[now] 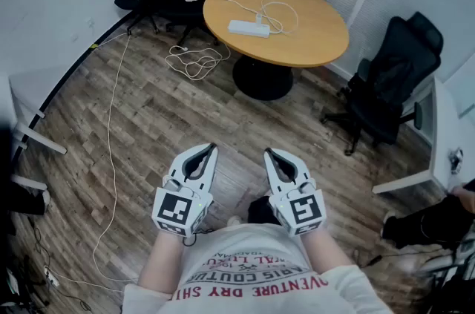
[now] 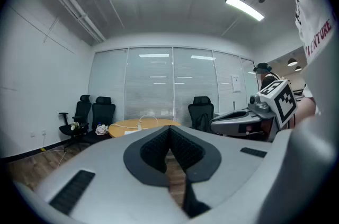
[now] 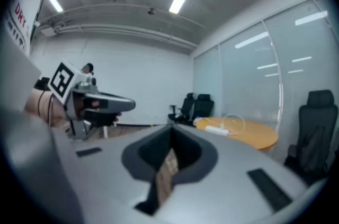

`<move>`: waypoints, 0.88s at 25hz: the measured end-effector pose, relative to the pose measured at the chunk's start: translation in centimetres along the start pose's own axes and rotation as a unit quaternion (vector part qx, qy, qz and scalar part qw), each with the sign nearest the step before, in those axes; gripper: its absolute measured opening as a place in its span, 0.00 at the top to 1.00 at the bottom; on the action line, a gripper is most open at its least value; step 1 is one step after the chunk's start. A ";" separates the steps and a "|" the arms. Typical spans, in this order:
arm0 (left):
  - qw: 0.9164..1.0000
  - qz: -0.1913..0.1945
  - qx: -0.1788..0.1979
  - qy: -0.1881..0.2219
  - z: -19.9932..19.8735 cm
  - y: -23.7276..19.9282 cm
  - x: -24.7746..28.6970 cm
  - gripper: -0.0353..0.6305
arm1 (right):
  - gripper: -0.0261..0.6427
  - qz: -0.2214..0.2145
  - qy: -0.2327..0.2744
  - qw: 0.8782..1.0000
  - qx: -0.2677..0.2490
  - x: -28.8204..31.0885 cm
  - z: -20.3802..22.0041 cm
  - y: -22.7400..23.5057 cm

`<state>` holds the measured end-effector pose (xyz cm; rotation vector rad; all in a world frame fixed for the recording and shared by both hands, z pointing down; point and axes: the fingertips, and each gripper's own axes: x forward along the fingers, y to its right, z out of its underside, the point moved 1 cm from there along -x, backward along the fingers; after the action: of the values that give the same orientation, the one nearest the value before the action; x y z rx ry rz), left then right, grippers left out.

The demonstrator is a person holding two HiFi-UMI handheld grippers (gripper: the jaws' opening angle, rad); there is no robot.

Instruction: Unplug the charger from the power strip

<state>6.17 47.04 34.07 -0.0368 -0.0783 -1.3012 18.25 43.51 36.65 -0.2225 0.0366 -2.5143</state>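
White charger w/ cable [image 1: 262, 18]: plugged into white power strip [image 1: 245, 28] on round wooden counter [image 1: 312, 38], well away. Left gripper [image 1: 210, 152] & right gripper [image 1: 269, 154]: jaws together, empty, at waist; prob. start pose, pre-approach.

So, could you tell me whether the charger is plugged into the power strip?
Plugged in, as far as the pictures show: the charger stands upright on the power strip, which lies on the round table.

Red print on the person's white shirt [image 1: 252, 277] reads, upside down in the head view, "ARIS COUTUR" and "VENTURE DRY SHI", cut off at the edges. The gripper views catch only "NTURE" and "DRY"
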 end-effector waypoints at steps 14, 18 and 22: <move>1.000 -0.007 -0.011 0.000 0.4 -0.9 1.5 0.90 | 0.92 0.046 -0.006 0.998 0.031 1.3 0.0 2.9; 1.000 -0.010 -0.014 0.001 0.3 -1.5 1.3 0.90 | 0.92 0.046 -0.009 0.998 0.045 1.9 -0.1 2.9; 1.000 -0.022 -0.019 -0.004 0.8 -2.4 1.6 0.90 | 0.92 0.032 -0.014 0.998 0.053 2.9 0.3 3.0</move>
<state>4.28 44.96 34.99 -0.0737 -0.0610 -1.3476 17.72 39.41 37.18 -0.2102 -0.0994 -2.4408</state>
